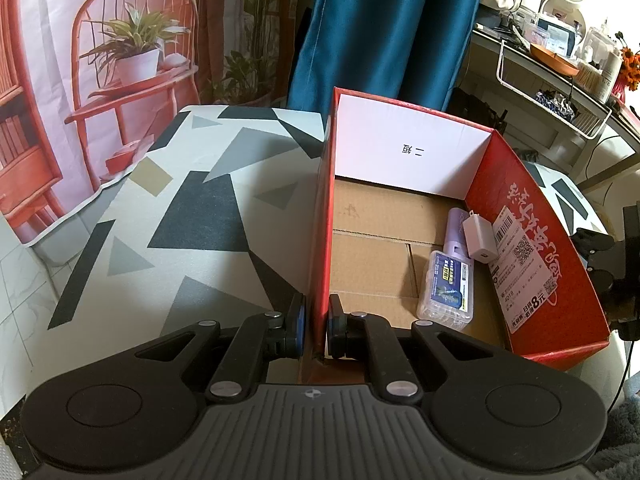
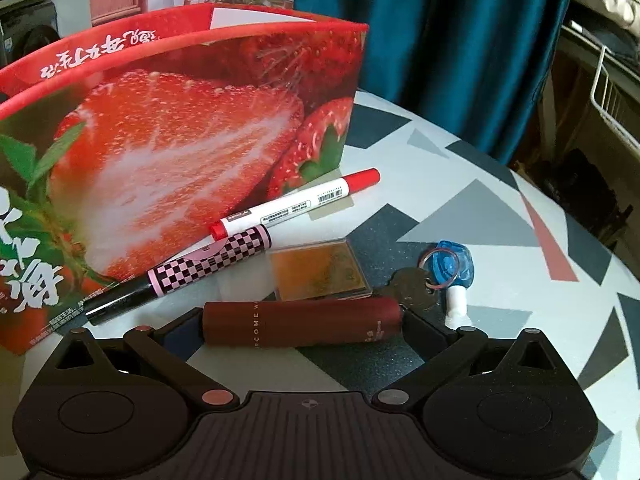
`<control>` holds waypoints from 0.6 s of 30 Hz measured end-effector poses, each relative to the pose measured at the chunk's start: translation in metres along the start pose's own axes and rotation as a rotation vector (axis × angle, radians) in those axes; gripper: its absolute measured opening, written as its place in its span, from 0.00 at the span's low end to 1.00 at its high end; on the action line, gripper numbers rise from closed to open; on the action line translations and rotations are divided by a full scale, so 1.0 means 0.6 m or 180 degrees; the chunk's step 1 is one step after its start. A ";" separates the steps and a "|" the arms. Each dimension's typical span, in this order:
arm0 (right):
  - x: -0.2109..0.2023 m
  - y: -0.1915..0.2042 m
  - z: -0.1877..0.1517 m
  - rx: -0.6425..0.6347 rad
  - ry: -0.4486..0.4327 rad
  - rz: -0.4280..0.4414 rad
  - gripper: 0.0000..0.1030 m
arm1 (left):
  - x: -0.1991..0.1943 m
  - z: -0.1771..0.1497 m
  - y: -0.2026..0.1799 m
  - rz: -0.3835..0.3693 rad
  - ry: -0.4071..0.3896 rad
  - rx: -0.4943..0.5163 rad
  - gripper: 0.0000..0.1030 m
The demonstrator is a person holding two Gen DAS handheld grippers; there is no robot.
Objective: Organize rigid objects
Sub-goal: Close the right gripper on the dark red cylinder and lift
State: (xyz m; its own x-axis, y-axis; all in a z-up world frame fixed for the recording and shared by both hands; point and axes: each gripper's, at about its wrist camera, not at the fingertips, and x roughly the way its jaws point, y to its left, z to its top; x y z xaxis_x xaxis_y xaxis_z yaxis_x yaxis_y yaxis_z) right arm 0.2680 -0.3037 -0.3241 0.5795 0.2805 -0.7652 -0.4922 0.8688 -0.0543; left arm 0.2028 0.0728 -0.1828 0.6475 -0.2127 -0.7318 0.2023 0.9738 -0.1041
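Note:
My left gripper [image 1: 316, 320] is shut on the left wall [image 1: 320, 240] of the red strawberry box, one pad on each side. Inside the box lie a clear case with a blue label [image 1: 446, 290], a white charger [image 1: 480, 240] and a purple tube [image 1: 456, 228]. My right gripper [image 2: 300, 332] stands open just above the table beside the box [image 2: 180, 140]. A dark red tube [image 2: 300, 322] lies crosswise between its fingers. Beyond it lie a red-and-white marker [image 2: 296, 202], a checkered pen [image 2: 208, 266], a clear orange case [image 2: 320, 270] and a key [image 2: 412, 290] with a blue fob [image 2: 452, 266].
The table wears a grey, black and white geometric cloth [image 1: 192, 216]. A blue curtain [image 1: 380, 28] hangs behind the box. A cluttered shelf with a white wire rack [image 1: 560, 80] stands at the right. A dark stand [image 1: 616, 264] sits just outside the box's right wall.

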 end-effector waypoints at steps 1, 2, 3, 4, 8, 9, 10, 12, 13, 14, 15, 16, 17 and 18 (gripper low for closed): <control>0.000 -0.001 0.000 0.0012 0.0002 0.0026 0.96 | 0.000 0.000 0.000 -0.0001 -0.0003 -0.0001 0.11; 0.000 -0.003 0.000 0.0031 -0.0006 0.0033 0.96 | 0.000 0.000 0.000 -0.0002 -0.0004 -0.0004 0.11; 0.000 -0.003 0.000 0.0059 -0.0009 0.0017 0.96 | 0.000 0.000 0.000 -0.0004 -0.0004 -0.0006 0.11; 0.000 -0.005 -0.001 0.0098 -0.0017 0.0014 0.96 | 0.001 0.000 0.001 -0.0005 -0.0004 -0.0007 0.11; -0.005 -0.003 -0.010 0.0324 -0.0079 -0.0059 0.96 | 0.001 -0.001 0.001 -0.0005 -0.0004 -0.0006 0.11; -0.006 -0.002 -0.013 0.0409 -0.0097 -0.0082 0.96 | 0.001 -0.001 0.001 -0.0007 -0.0005 -0.0007 0.11; -0.007 -0.002 -0.016 0.0507 -0.0114 -0.0112 0.96 | 0.001 -0.001 0.001 -0.0008 -0.0005 -0.0009 0.11; -0.011 -0.001 -0.022 0.0738 -0.0141 -0.0193 0.95 | 0.001 -0.002 0.001 -0.0010 -0.0005 -0.0010 0.11; -0.013 0.002 -0.026 0.0853 -0.0135 -0.0241 0.95 | 0.001 -0.002 0.000 -0.0009 -0.0004 -0.0008 0.12; -0.016 0.007 -0.029 0.0954 -0.0143 -0.0302 0.95 | 0.001 -0.002 0.001 -0.0010 -0.0005 -0.0005 0.12; -0.020 0.014 -0.033 0.1001 -0.0157 -0.0347 0.95 | 0.001 -0.002 0.000 -0.0012 -0.0005 -0.0006 0.12; -0.022 0.023 -0.037 0.1031 -0.0176 -0.0395 0.95 | 0.002 -0.002 0.000 -0.0014 -0.0004 -0.0005 0.11; -0.025 0.030 -0.041 0.1080 -0.0200 -0.0443 0.95 | 0.002 -0.001 0.000 -0.0013 -0.0002 -0.0001 0.11; -0.028 0.035 -0.044 0.1129 -0.0224 -0.0485 0.95 | 0.002 -0.002 0.000 -0.0010 -0.0003 0.0005 0.11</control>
State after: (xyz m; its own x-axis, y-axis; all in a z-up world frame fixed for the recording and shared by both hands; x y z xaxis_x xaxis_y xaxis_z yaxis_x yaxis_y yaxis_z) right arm 0.2310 -0.3008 -0.3294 0.6777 0.1541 -0.7190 -0.1491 0.9863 0.0708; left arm 0.2027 0.0724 -0.1843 0.6474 -0.2159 -0.7309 0.2056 0.9730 -0.1053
